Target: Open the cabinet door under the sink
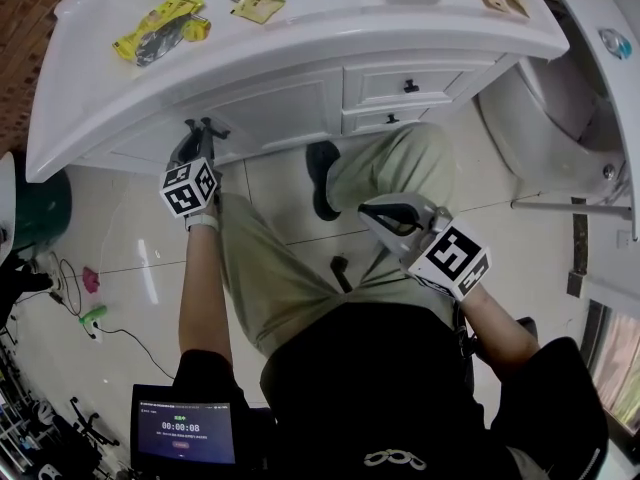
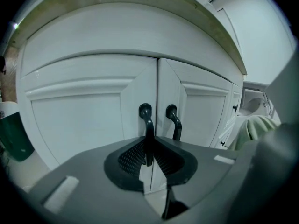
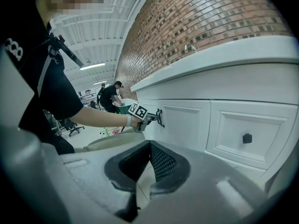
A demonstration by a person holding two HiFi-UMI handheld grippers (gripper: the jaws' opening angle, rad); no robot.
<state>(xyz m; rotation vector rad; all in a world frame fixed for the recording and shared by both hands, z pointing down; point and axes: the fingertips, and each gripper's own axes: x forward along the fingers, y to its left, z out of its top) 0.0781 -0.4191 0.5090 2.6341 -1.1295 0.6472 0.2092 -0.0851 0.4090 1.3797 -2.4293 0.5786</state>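
Overhead, the white panelled cabinet door (image 1: 270, 108) sits closed under the sink counter (image 1: 300, 38), with the left gripper (image 1: 202, 128) at its handles; a tablet (image 1: 183, 430) reads 00:00:08. In the left gripper view, the jaws are pinched narrowly on the left door's black handle (image 2: 146, 120). In the right gripper view, the right gripper (image 3: 148, 146) has its jaws together, empty.

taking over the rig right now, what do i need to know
Left tool: shut on the handle of the left door.
Right tool: shut, empty, touching nothing.
Left door: closed, flush with the one beside it.
Done: handle gripped.
Left: pull the left door open.
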